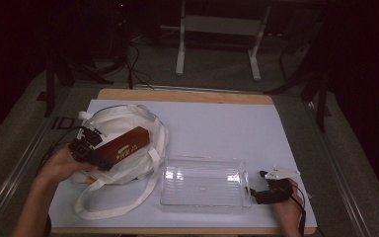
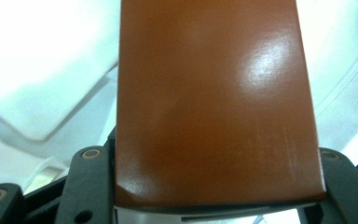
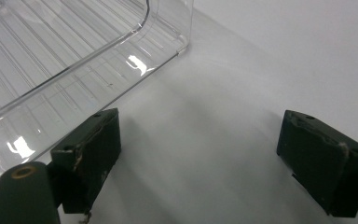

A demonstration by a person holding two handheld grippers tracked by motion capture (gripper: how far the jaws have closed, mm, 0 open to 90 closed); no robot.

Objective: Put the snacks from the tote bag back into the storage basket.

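A long brown box (image 1: 126,143) with a small white label lies tilted over the mouth of a white cloth tote bag (image 1: 123,126). My left gripper (image 1: 94,152) is shut on the box's near end; in the left gripper view the glossy brown box (image 2: 214,102) sits between the two black jaws with white cloth behind it. A clear plastic bin (image 1: 205,185) stands on the white mat near the front. My right gripper (image 1: 256,190) rests open on the mat beside the bin's right end; in the right gripper view the bin's corner (image 3: 74,56) lies just past the left jaw.
The bag's long strap (image 1: 108,210) loops toward the table's front edge. The white mat (image 1: 217,123) covers a wooden table with bare room at the back and right. A white desk frame (image 1: 217,29) and cables stand on the floor beyond the table.
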